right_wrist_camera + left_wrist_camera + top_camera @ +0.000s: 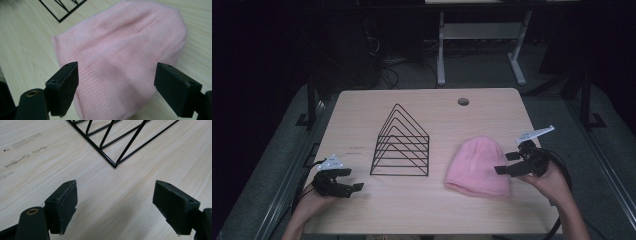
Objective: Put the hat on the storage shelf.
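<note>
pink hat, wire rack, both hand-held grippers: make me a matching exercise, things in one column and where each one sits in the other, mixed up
Things:
1. pink hat
2. wire rack
3. left hand-held gripper
4. right hand-held gripper

Places:
A. middle of the table
B. near left corner, jaws open over bare wood
C. right of the rack, lying flat
D. at the hat's right edge, jaws open

Pairs: 1-C, 2-A, 3-B, 4-D
</note>
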The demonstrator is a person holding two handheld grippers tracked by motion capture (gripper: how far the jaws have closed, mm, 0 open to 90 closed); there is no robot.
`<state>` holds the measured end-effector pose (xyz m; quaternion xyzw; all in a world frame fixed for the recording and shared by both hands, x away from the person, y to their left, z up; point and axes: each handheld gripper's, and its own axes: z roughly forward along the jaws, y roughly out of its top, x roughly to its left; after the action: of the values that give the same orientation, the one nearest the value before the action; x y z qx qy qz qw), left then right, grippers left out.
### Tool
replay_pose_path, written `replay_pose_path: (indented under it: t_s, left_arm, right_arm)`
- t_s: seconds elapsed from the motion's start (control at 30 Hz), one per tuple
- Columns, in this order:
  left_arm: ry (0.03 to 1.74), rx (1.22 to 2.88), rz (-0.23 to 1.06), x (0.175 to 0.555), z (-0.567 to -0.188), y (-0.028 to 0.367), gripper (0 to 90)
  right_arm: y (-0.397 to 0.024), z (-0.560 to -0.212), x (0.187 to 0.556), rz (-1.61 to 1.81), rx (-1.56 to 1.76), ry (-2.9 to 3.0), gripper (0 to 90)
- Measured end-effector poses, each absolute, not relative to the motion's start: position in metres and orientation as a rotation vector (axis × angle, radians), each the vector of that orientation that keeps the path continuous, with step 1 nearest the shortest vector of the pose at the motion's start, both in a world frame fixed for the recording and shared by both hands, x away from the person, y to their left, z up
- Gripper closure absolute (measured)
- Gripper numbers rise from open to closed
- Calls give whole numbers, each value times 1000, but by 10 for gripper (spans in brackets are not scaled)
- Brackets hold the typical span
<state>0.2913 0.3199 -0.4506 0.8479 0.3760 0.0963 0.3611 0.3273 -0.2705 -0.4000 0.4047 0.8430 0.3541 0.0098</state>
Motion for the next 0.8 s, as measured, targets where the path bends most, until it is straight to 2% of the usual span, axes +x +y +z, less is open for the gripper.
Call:
replay_pose_path:
  t_s: [0.8]
  left_arm:
    - [968, 2180, 245, 292, -450, 320, 201]
  right_arm:
    - [-257, -408, 395, 1036, 1344, 2697, 201]
